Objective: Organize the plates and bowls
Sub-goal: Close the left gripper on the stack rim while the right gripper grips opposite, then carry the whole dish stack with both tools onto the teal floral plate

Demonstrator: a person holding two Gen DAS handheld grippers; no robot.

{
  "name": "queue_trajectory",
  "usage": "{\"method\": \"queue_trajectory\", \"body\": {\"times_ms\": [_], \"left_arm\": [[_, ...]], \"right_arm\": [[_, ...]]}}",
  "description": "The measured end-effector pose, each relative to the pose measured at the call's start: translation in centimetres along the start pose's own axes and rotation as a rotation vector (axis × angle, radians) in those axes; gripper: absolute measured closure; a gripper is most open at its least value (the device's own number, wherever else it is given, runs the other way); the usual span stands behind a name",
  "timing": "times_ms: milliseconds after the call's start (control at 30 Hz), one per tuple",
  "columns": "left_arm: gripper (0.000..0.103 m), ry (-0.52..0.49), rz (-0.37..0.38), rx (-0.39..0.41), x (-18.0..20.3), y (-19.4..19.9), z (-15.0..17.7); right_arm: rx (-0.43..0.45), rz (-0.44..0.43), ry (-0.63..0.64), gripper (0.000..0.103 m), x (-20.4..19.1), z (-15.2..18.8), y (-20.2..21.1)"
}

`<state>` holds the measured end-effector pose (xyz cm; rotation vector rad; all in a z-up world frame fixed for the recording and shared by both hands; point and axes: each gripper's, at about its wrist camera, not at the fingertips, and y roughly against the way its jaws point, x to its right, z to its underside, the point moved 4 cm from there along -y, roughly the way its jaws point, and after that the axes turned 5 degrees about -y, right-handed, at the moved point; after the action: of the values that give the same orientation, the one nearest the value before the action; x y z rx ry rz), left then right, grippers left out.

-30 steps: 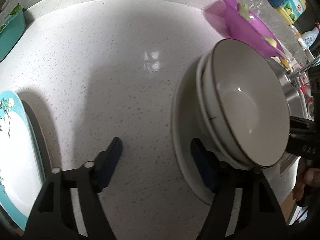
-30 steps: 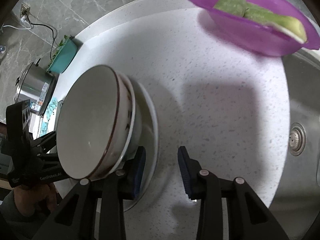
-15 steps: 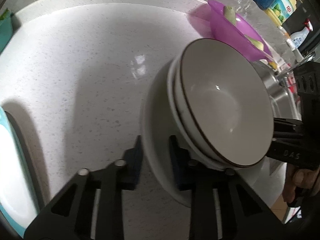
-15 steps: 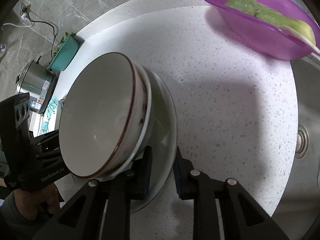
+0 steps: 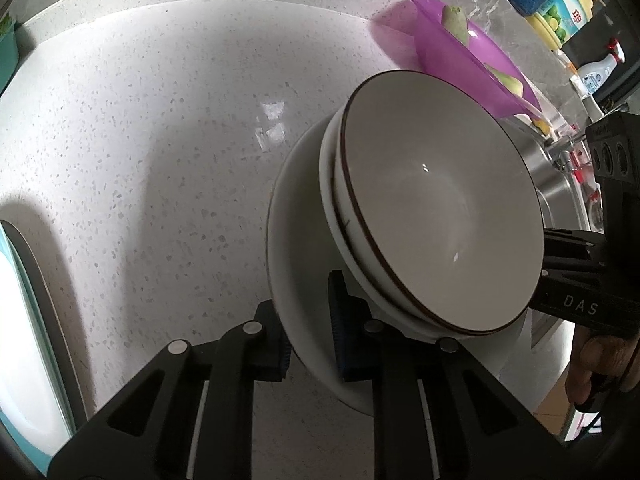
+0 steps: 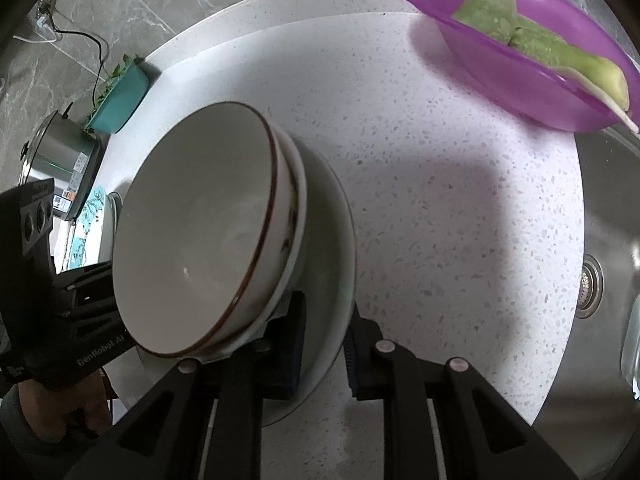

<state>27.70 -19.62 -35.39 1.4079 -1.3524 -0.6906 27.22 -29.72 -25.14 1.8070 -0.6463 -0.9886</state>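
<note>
Two stacked white bowls with brown rims (image 5: 436, 208) (image 6: 192, 248) sit on a white plate (image 5: 296, 216) (image 6: 332, 224) over the speckled counter. My left gripper (image 5: 308, 300) is shut on the plate's near rim, one pad above it and one below. From the opposite side, my right gripper (image 6: 326, 316) has its jaws closing on the plate's rim, and both pads touch the rim. Each view shows the other gripper's black body behind the bowls, held by a hand. The bowls hide the plate's middle.
A purple basin with green vegetable pieces (image 6: 520, 68) (image 5: 460, 48) stands at the back by the steel sink (image 6: 608, 220). A teal patterned plate (image 5: 20, 320) lies at the left. A teal planter (image 6: 120, 96) and a steel cooker (image 6: 60, 160) stand further off.
Both grippers went from open beside the plate to closed on its rim, the left from wide apart. The plate and bowls now look larger and nearer in both views.
</note>
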Motion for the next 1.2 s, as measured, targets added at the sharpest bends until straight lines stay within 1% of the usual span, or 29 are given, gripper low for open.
{"method": "queue_trajectory", "body": {"times_ms": [267, 433, 733, 933, 1200], "left_arm": [[0.089, 0.015, -0.015, 0.007, 0.2, 0.7, 1.0], [0.089, 0.022, -0.039, 0.03, 0.5, 2.2, 1.3], [0.089, 0.075, -0.071, 0.063, 0.7, 5.0, 2.9], [0.089, 0.121, -0.107, 0.088, 0.6, 7.7, 5.0], [0.089, 0.151, -0.131, 0.128, -1.3, 12.0, 6.8]], "right_arm": [[-0.007, -0.003, 0.018, 0.083, -0.2, 0.5, 0.3], [0.001, -0.015, 0.04, 0.083, -0.5, 0.5, 1.1], [0.007, -0.039, 0.098, 0.084, -1.4, 0.3, 2.5], [-0.001, -0.059, 0.158, 0.083, -3.2, 0.4, 3.2], [0.011, -0.07, 0.21, 0.084, -6.4, 0.3, 4.1]]}}
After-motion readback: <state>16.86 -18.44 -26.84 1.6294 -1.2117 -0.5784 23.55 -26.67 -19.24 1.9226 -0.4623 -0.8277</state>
